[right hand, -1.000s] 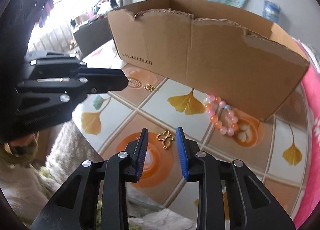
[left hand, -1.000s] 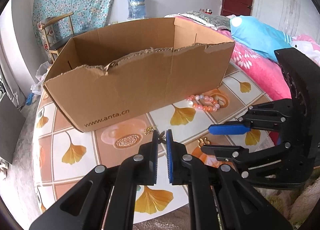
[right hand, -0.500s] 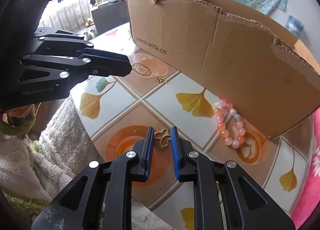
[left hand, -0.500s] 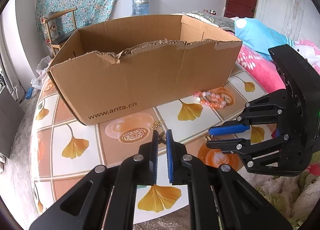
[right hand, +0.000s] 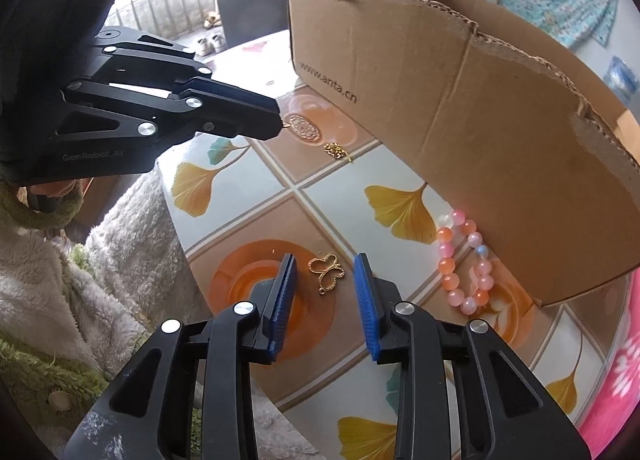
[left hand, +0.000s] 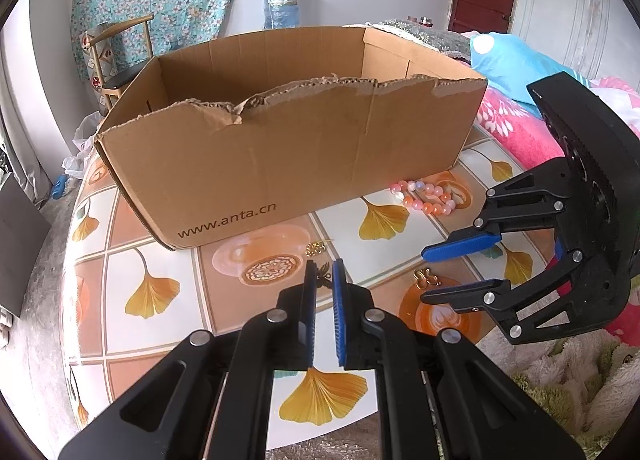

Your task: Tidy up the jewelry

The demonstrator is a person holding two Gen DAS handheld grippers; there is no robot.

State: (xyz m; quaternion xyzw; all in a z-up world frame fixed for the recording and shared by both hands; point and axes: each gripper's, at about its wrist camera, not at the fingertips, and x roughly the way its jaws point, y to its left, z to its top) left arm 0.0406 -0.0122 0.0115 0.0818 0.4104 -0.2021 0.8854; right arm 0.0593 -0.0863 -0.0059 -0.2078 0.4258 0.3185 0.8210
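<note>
A gold butterfly charm [right hand: 326, 273] lies flat on the tabletop [right hand: 400, 164] between the right tongs [right hand: 325, 266], whose jaws have just been opening and stand clear of it. The left tongs [left hand: 323, 274] pinch a small dark pendant [left hand: 322, 275] at their tips. A bead bracelet [right hand: 460, 260] lies against the cardboard box [right hand: 480, 120].

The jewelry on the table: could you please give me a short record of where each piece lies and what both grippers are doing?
left gripper: shut on a small charm
right gripper: jaws have just been opening
butterfly charm: flat on the table, between the right jaws, not pinched
bead bracelet: on the table beside the cardboard box
gold chain piece: loose on the table, before the box
</note>
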